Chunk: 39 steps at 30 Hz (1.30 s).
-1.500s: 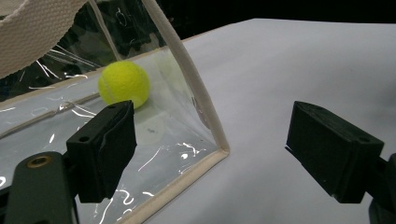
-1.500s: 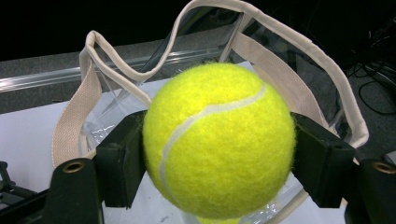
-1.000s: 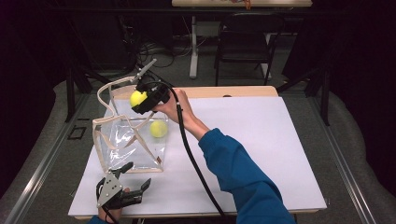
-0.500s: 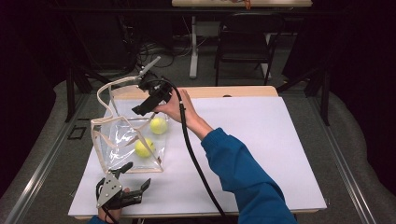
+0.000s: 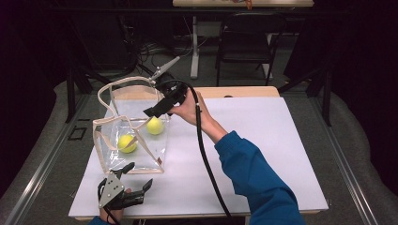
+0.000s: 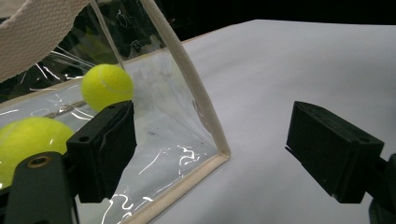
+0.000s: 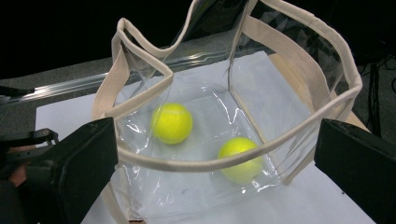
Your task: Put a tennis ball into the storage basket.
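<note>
Clear plastic tote bag [image 5: 126, 136] with cream fabric trim and looped webbing handles stands open on white matte tabletop [image 5: 263, 154], two fuzzy yellow tennis balls inside on its floor. Right gripper [image 5: 157, 108] held above the bag's far right edge, black blocky jaws spread wide, nothing between them; thick black cable trails back along the blue sleeve [image 5: 256, 178]. In the right gripper view, the bag mouth sits directly below and ahead of the jaws, one ball [image 7: 172, 122] nearer the left jaw, the other ball [image 7: 240, 158] lower, toward the right jaw, both seen through glossy crinkled film. Left gripper [image 5: 129, 185] low at the table's near edge, just short of the bag's near corner, grey three-cornered plate on top, jaws apart, empty. In the left gripper view, the bag's trimmed bottom corner [image 6: 223, 151] lies between the jaws, closer to the left one; both balls show behind the film, beside that left jaw.
</note>
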Tool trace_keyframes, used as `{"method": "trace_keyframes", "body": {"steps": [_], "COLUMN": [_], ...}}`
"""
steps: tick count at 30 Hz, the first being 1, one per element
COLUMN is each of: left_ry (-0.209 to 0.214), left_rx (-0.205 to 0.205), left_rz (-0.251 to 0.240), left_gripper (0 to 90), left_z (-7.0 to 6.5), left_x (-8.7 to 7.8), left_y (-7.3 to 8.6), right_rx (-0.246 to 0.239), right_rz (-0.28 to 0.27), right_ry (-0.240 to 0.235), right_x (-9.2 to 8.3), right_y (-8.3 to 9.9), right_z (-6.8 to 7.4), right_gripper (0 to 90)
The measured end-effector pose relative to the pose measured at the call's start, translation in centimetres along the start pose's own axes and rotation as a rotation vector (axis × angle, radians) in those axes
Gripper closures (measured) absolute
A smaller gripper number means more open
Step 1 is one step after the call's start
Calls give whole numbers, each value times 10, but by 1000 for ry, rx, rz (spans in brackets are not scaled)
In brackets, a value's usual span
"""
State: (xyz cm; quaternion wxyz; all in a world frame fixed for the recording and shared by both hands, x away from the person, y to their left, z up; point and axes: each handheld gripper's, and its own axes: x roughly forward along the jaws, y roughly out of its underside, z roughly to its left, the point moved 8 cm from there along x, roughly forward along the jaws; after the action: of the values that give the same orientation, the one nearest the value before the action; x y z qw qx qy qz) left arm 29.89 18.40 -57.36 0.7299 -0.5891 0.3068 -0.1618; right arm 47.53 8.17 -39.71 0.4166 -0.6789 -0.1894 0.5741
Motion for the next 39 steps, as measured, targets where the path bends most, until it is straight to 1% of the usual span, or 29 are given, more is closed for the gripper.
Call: {"method": "trace_keyframes", "body": {"steps": [2, 9, 13, 21, 24, 28, 34, 37, 39], "left_ry": [-2, -2, -2, 1, 4, 7, 4, 5, 5], "left_rx": [-4, 1, 4, 0, -1, 3, -1, -2, 1], "left_rz": [-1, 4, 6, 3, 4, 8, 6, 7, 8], "left_gripper": [157, 157, 157, 157, 157, 157, 157, 157, 157], "left_z": [0, 0, 0, -1, -1, -1, 0, 0, 0], "left_x": [0, -1, 0, -1, -1, -1, -1, -1, 0], "left_y": [0, 0, 1, 1, 1, 2, 2, 2, 2], "right_rx": [-9, -18, -26, -16, -20, -12, 0, 14, 16], "right_rz": [-4, -10, -10, -19, -20, -16, 17, 22, 27], "right_ry": [-2, -12, -9, -1, 4, 6, 15, 20, 26], "right_x": [-3, -13, -19, -31, -35, -39, -40, -41, -42], "right_y": [2, 14, 22, 36, 42, 53, 73, 82, 89], "right_z": [1, 6, 6, 7, 7, 5, 1, -2, -4], "right_gripper": [0, 0, 0, 0, 0, 0, 0, 0, 0]}}
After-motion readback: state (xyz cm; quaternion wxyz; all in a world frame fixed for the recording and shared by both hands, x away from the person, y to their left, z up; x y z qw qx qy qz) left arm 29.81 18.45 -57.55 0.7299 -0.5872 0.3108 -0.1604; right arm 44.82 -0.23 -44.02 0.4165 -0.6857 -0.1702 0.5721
